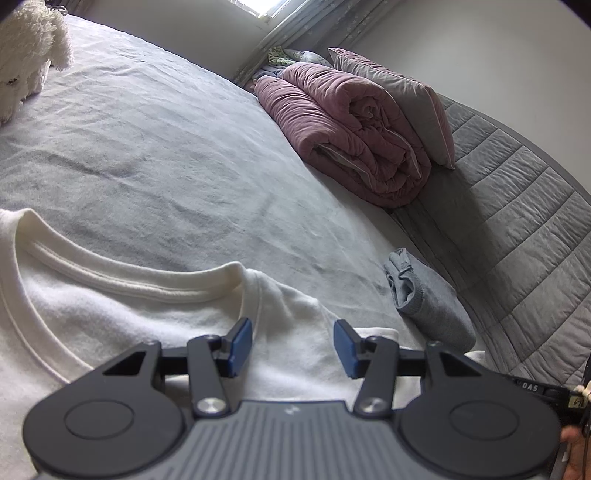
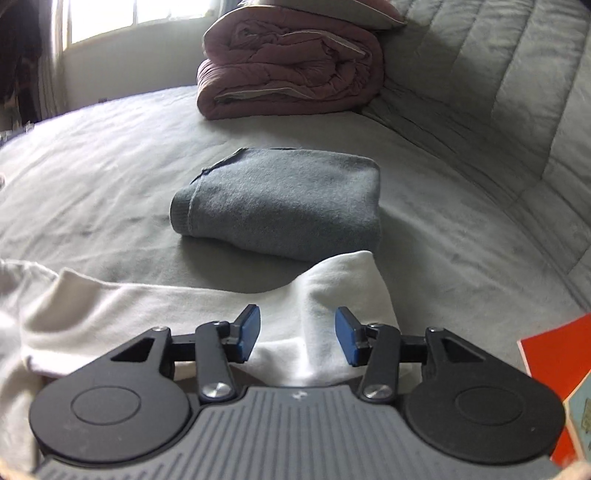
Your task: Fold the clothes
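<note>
Now my left gripper (image 1: 292,345) hovers over the white sweatshirt (image 1: 110,306) beside its collar, fingers parted, empty; my right gripper (image 2: 297,339) straddles its sleeve (image 2: 325,295), running leftward, equally empty, near the folded grey garment (image 2: 280,206).

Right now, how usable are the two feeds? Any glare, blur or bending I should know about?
Left wrist view: sharp on the white shirt; the fisheye bends the bed edge; the window is blown out. Right wrist view: softer, with the white sleeve blurred at left, the window glaring, and the folded grey garment clear.
</note>
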A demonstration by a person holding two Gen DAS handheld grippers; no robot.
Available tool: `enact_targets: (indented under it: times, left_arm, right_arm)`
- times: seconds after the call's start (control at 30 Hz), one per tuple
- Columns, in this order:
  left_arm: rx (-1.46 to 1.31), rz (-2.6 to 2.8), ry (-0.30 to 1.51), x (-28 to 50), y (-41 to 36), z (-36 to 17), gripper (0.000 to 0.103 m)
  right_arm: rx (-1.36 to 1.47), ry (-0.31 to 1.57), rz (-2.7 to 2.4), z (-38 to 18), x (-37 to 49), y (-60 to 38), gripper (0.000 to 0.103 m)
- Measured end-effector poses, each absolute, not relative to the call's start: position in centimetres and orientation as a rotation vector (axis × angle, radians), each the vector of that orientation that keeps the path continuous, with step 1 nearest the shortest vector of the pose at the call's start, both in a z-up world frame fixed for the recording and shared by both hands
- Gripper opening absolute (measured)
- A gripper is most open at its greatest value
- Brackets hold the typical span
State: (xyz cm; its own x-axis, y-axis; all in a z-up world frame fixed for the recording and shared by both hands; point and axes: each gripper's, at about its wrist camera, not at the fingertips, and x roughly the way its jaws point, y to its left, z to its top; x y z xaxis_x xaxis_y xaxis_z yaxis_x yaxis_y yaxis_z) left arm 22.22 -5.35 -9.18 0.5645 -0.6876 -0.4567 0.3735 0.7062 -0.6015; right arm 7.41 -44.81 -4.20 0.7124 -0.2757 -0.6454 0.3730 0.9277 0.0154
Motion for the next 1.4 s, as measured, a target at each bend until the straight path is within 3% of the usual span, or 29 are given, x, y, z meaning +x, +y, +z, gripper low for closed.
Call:
enact_targets:
  times: [0.27, 0.4, 0.57, 0.67, 0.87, 1.07, 1.23, 1.4]
  left_arm:
    - [-0.392, -0.844, 0.707, 20.0, -8.2, -6.8, 0.048]
    - [-0.408, -0.974, 0.727, 19.0, -10.9, -7.1, 0.023]
    - [-0.34, -1.013, 0.789, 18.1, -14.0, -8.6, 0.02]
    - [-0.306, -1.017, 0.806, 17.8, -14.7, -9.2, 0.02]
    - [-0.248, -1.045, 0.811, 17.2, -15.4, -9.5, 0.02]
    - [-0.203, -1.055, 0.811, 16.8, -15.8, -9.6, 0.02]
    - [-0.196, -1.056, 0.809, 16.7, -15.9, -9.6, 0.02]
    - [-0.203, -1.058, 0.813, 16.8, -15.9, -9.6, 0.02]
  right_arm:
    - [0.711, 0.596, -0.354, -5.3, 1.2, -50.8, 0.05]
    - [1.006, 0.503, -0.24, -7.5, 0.3, -52.7, 0.05]
    - [1.231, 0.463, -0.148, -10.1, 0.7, -53.6, 0.05]
    - [1.261, 0.481, -0.155, -11.1, 1.1, -53.6, 0.048]
    - [1.314, 0.334, -0.128, -11.6, 2.6, -54.3, 0.048]
    - [1.21, 0.267, -0.191, -10.9, 3.0, -55.3, 0.044]
    - [1.115, 0.222, -0.265, -10.7, 2.3, -55.8, 0.028]
    - [0.963, 0.214, -0.34, -9.6, 2.3, -55.5, 0.021]
